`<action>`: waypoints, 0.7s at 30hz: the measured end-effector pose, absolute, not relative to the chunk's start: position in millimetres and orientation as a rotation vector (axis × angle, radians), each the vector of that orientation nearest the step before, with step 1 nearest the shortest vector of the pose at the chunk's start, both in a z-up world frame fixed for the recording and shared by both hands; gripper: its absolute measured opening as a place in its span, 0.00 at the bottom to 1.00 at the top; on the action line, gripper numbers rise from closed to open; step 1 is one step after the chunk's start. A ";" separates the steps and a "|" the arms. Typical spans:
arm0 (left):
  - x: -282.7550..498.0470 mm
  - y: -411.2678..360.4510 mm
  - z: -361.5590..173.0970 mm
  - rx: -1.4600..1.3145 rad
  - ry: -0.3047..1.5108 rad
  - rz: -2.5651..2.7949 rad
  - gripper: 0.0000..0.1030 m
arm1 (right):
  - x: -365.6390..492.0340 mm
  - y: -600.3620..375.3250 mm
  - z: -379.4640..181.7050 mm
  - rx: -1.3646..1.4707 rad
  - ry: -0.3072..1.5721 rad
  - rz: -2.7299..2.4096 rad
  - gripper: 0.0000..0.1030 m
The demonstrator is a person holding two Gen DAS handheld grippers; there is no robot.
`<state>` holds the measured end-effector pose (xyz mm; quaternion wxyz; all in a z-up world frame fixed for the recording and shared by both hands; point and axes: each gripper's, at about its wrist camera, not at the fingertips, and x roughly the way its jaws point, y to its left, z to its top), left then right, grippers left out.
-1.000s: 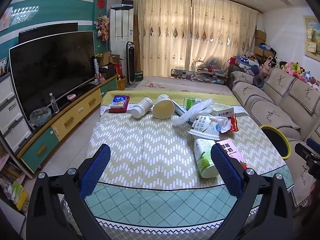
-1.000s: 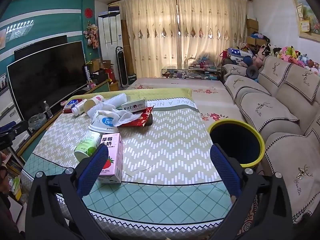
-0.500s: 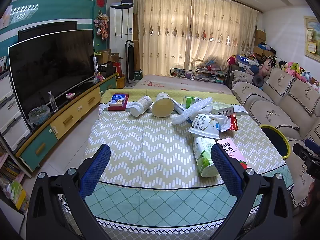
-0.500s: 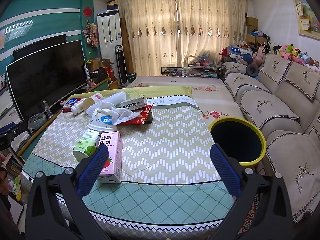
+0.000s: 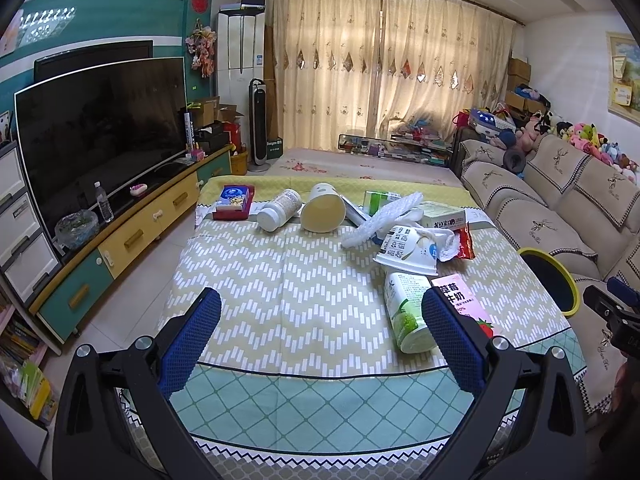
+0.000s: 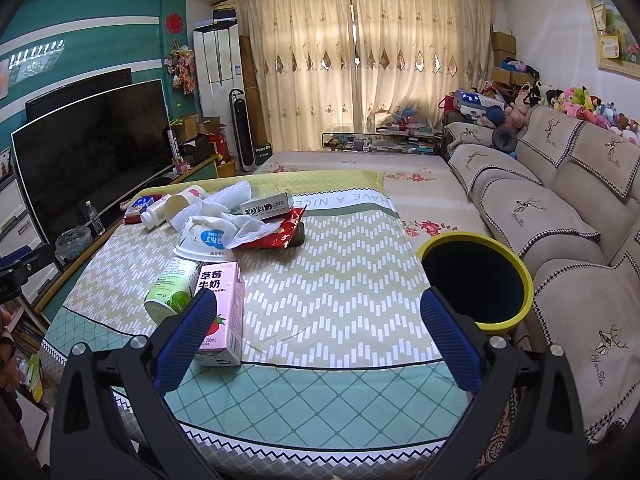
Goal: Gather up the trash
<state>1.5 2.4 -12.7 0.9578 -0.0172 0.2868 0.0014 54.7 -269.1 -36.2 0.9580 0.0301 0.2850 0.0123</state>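
Trash lies on a cloth-covered table point(image 5: 288, 280): a pink strawberry milk carton point(image 6: 222, 312), a green-and-white bottle on its side point(image 6: 172, 290), an upturned white tub point(image 6: 204, 242), white paper point(image 6: 236, 208), a red wrapper point(image 6: 280, 230), a small box point(image 6: 266, 206), a beige cup point(image 5: 323, 213) and a white bottle point(image 5: 280, 210). A yellow-rimmed bin point(image 6: 476, 276) stands at the table's right side. My left gripper point(image 5: 320, 336) is open and empty above the near table edge. My right gripper point(image 6: 316, 336) is open and empty; its left finger is near the carton.
A TV point(image 5: 100, 128) on a low cabinet point(image 5: 132, 236) runs along the left. A beige sofa point(image 6: 560, 216) is on the right, close to the bin. A red and blue box point(image 5: 234, 202) lies at the table's far left corner.
Both views have shifted only slightly. Both grippers stay open and nothing on the table has moved.
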 end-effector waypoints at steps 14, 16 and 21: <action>2.5 -1.8 -15.2 -0.033 0.587 -0.004 0.96 | 55.4 -269.9 -36.7 0.062 0.580 0.025 0.94; 2.4 -3.3 -16.7 -0.033 0.588 -0.005 0.96 | 55.3 -270.1 -36.6 0.063 0.580 0.025 0.94; 2.3 -0.3 -11.5 -0.036 0.588 -0.006 0.96 | 55.6 -270.0 -37.0 0.063 0.581 0.026 0.94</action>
